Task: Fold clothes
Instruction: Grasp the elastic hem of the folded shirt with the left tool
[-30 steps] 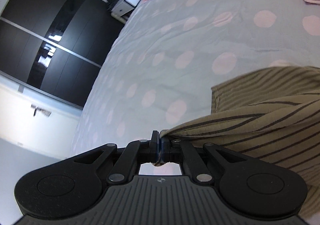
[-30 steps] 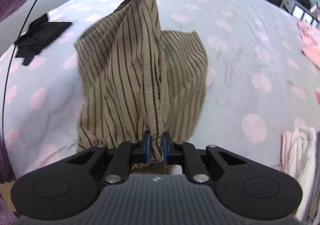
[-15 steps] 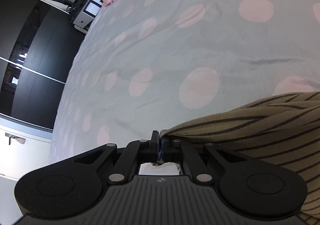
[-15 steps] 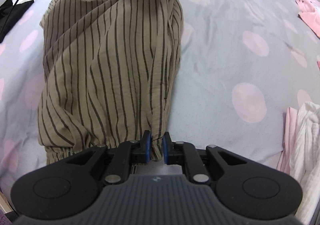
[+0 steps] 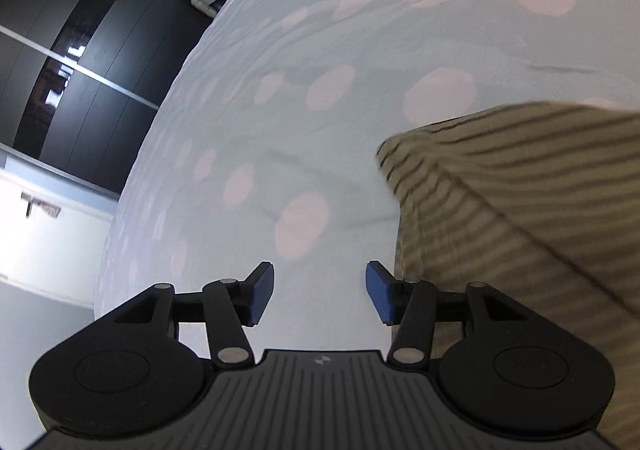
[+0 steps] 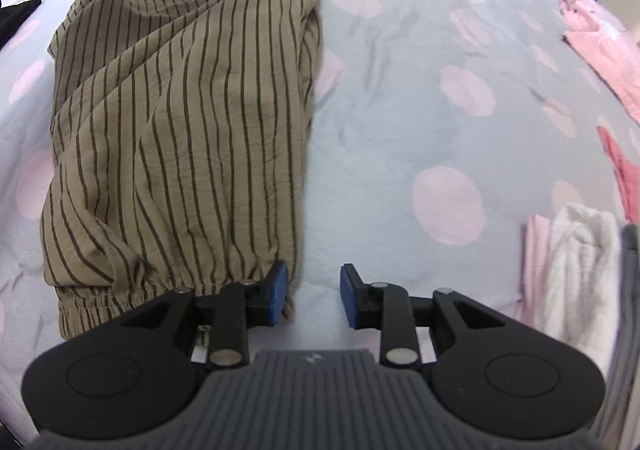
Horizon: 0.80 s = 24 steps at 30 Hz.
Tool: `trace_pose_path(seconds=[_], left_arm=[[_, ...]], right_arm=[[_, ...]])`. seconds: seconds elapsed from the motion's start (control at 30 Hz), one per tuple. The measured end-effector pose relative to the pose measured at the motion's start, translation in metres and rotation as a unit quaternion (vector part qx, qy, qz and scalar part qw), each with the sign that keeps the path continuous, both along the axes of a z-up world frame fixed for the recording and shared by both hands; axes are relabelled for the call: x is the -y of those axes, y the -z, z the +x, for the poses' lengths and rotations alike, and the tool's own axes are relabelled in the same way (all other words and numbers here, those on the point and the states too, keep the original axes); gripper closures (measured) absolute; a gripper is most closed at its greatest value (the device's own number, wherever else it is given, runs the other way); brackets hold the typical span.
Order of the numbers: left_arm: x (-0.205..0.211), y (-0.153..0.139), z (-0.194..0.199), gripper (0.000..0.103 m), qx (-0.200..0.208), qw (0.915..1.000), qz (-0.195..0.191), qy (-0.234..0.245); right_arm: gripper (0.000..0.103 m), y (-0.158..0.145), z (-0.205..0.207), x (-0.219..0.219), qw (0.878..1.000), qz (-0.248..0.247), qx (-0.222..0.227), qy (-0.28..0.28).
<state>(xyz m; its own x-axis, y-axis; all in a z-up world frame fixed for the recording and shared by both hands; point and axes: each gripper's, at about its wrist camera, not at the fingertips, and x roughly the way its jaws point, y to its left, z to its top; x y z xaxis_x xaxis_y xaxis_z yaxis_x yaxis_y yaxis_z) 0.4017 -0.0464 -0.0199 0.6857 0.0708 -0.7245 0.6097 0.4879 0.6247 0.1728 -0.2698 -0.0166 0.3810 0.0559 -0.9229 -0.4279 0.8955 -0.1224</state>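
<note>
An olive garment with dark stripes (image 6: 180, 138) lies folded over on the grey bedspread with pink dots (image 6: 400, 130). Its gathered elastic hem is at the near edge. My right gripper (image 6: 313, 296) is open and empty, its left pad beside the hem's right corner. In the left wrist view the same garment (image 5: 520, 218) lies to the right, blurred. My left gripper (image 5: 320, 294) is open and empty over bare bedspread (image 5: 320, 130), just left of the garment's edge.
A pile of white, pink and grey clothes (image 6: 576, 270) sits at the right. Pink clothes (image 6: 600, 46) lie at the far right. A black item (image 6: 16, 14) lies far left. A dark wardrobe (image 5: 80, 50) stands beyond the bed edge.
Both grippers opened and let go of the striped garment. The garment dropped from hanging to lying on the bed. The left gripper moved away from its corner.
</note>
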Motion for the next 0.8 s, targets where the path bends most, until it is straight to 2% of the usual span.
trace_pose_path(seconds=[0.1,0.23,0.33,0.43,0.47,0.67,0.73,0.8], left_arm=[[-0.029,-0.018,-0.024,0.048,-0.026,0.998,-0.041,-0.042],[-0.065,-0.031,-0.052,0.047,-0.063,0.9887,-0.087,-0.104],[-0.088,-0.029,-0.067,0.046,-0.086,0.9752,-0.129,-0.158],[-0.106,-0.02,-0.077,0.045,-0.115,0.9544,-0.182,-0.207],[-0.11,-0.015,-0.08,0.045,-0.12,0.9498,-0.192,-0.216],[-0.118,0.024,-0.086,0.047,-0.098,0.9476,-0.153,-0.263],[-0.12,0.02,-0.092,0.047,-0.086,0.9451,-0.162,-0.27],[-0.116,0.012,-0.102,0.047,-0.07,0.9509,-0.148,-0.262]], right_arm=[[0.065,-0.004,-0.007,-0.002,1.0,-0.002,0.015,-0.006],[0.061,-0.009,-0.021,-0.006,0.999,0.002,0.027,-0.017],[0.058,-0.007,-0.029,-0.011,0.999,0.009,0.028,-0.026],[0.057,-0.006,-0.036,-0.014,0.999,0.009,0.028,-0.03],[0.057,-0.005,-0.037,-0.013,0.999,0.01,0.03,-0.031],[0.058,0.009,-0.034,-0.003,1.0,0.002,0.026,-0.012],[0.058,0.011,-0.033,0.004,1.0,0.003,0.023,-0.005],[0.058,0.008,-0.039,0.007,0.999,0.009,0.033,-0.021]])
